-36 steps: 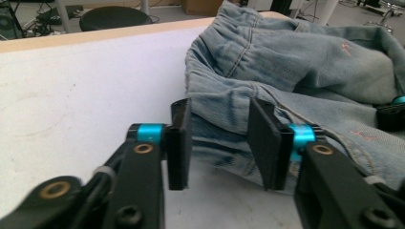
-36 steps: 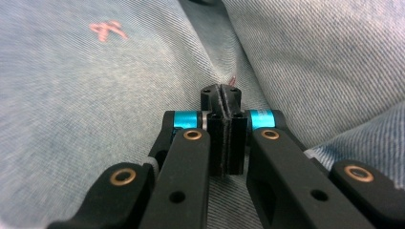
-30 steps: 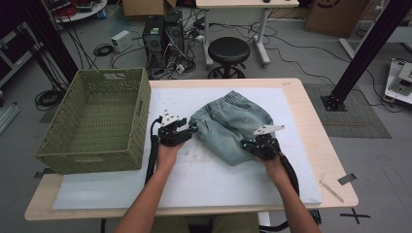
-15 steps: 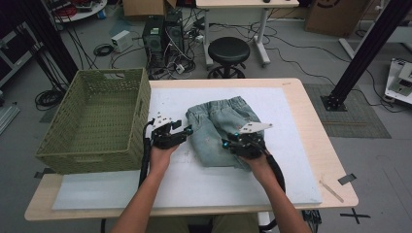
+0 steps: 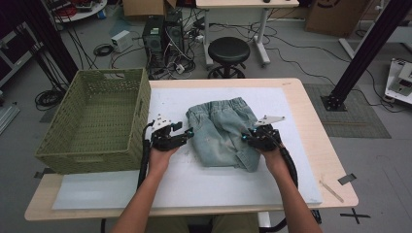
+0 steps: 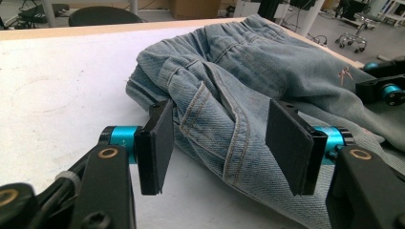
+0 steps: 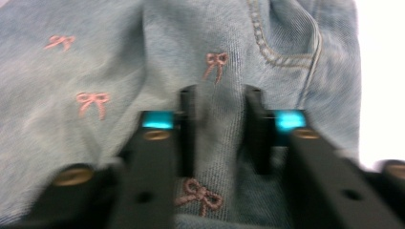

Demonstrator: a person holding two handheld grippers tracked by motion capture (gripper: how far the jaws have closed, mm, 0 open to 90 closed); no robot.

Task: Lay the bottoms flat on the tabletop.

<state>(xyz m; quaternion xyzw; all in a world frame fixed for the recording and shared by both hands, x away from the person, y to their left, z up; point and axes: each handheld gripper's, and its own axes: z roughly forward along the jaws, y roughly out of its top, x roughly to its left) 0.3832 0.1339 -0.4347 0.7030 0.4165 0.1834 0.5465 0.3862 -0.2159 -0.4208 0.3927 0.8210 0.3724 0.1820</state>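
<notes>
- High view: the denim shorts lie folded near the middle of the white mat that covers the surface, waistband toward twelve o'clock. A second ago they were spread wider, reaching toward four o'clock; since then the right side has been brought over onto the middle and the bundle is narrower. The green wicker basket stands at nine o'clock from the shorts, apart from them and with nothing visible in it.
- High view, hands: the left gripper sits at the shorts' nine o'clock edge, and the right gripper rests on the folded-over cloth at about four o'clock.
- Left gripper view: the jaws stand apart and have just been opening. A folded seam of the shorts lies between the pads without either pad pressing on it, so I judge this edge has been let go.
- Right gripper view: blurred. The jaws stand a narrow gap apart and have just been closing, with bow-embroidered denim between and beneath them. I cannot tell whether the pads actually pinch a ridge of cloth.
- Judgement: one fold looks finished. Next comes either another fold or a fresh grip on both sides to lift the bundle toward the basket; a one-sided hold could let the fold fall open.
</notes>
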